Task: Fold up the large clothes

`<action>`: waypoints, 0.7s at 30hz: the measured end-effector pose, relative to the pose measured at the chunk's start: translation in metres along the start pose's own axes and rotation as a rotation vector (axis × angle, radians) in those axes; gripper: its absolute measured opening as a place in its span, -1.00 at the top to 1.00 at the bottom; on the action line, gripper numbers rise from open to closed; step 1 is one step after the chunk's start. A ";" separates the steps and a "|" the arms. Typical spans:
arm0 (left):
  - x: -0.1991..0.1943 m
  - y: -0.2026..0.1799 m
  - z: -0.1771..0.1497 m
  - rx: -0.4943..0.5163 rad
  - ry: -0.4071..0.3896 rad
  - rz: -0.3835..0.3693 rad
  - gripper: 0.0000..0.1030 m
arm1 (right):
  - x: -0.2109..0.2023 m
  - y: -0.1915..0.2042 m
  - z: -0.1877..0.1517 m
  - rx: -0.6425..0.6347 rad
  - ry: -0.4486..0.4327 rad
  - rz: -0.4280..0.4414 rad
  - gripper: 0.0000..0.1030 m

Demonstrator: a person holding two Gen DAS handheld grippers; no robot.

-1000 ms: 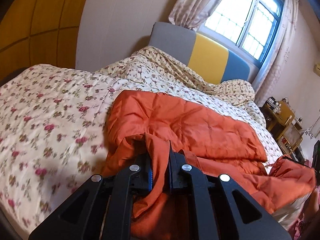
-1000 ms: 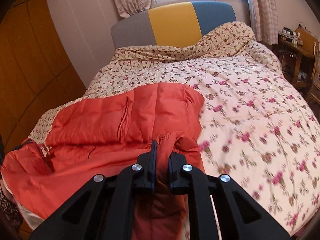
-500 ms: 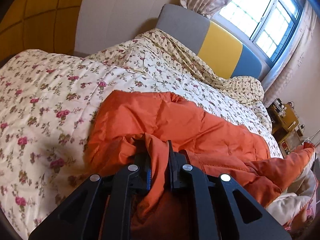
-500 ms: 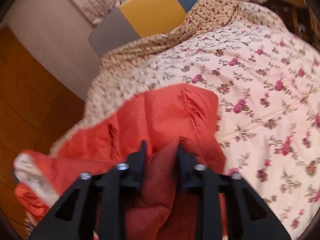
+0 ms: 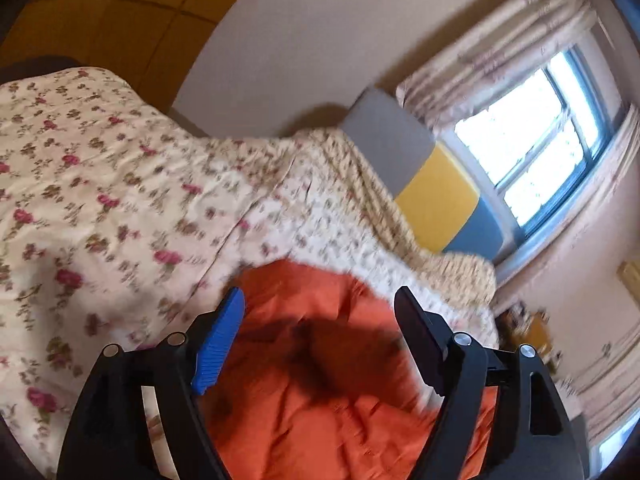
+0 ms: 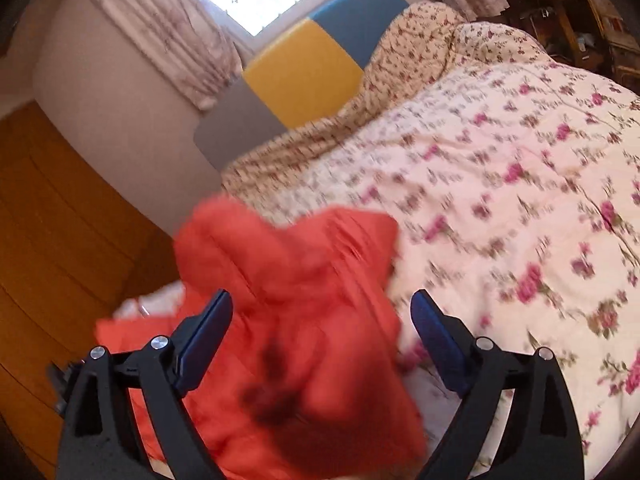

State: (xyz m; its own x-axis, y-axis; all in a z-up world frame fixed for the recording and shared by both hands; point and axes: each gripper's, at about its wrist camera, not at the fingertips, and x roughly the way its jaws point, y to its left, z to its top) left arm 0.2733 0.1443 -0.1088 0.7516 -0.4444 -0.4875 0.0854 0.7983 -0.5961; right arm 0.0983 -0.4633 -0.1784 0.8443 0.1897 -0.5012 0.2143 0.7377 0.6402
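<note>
Both claws stand spread wide, jaws having just been opening, tilted down over the bed. Left claw (image 5: 320, 300) frames the orange padded jacket (image 5: 320, 380) between its blue pads without pressing it; right claw (image 6: 322, 304) likewise straddles a loose fold of the jacket (image 6: 304, 320). Beyond, the jacket lies on the floral quilt (image 6: 500, 180); farther back stand the grey, yellow and blue headboard (image 5: 432, 184) and the curtained window (image 5: 532, 144).

An orange garment (image 5: 320, 380) lies on a cream quilt (image 5: 100, 208) patterned with pink roses.
</note>
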 end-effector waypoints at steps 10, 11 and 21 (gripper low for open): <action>0.005 0.030 -0.063 -0.023 0.120 -0.128 -0.79 | 0.048 -0.027 -0.029 0.067 0.193 0.025 -0.88; 0.005 0.034 -0.066 -0.045 0.117 -0.137 -0.83 | 0.052 -0.026 -0.031 0.065 0.197 0.040 -0.88; -0.025 0.052 -0.081 -0.126 0.005 -0.159 -0.92 | 0.060 -0.018 -0.038 0.042 0.227 0.049 -0.80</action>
State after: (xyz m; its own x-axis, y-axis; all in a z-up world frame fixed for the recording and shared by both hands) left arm 0.2063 0.1643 -0.1796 0.7316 -0.5630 -0.3843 0.1198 0.6612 -0.7406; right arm 0.1263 -0.4403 -0.2426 0.7231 0.3690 -0.5839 0.2003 0.6970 0.6885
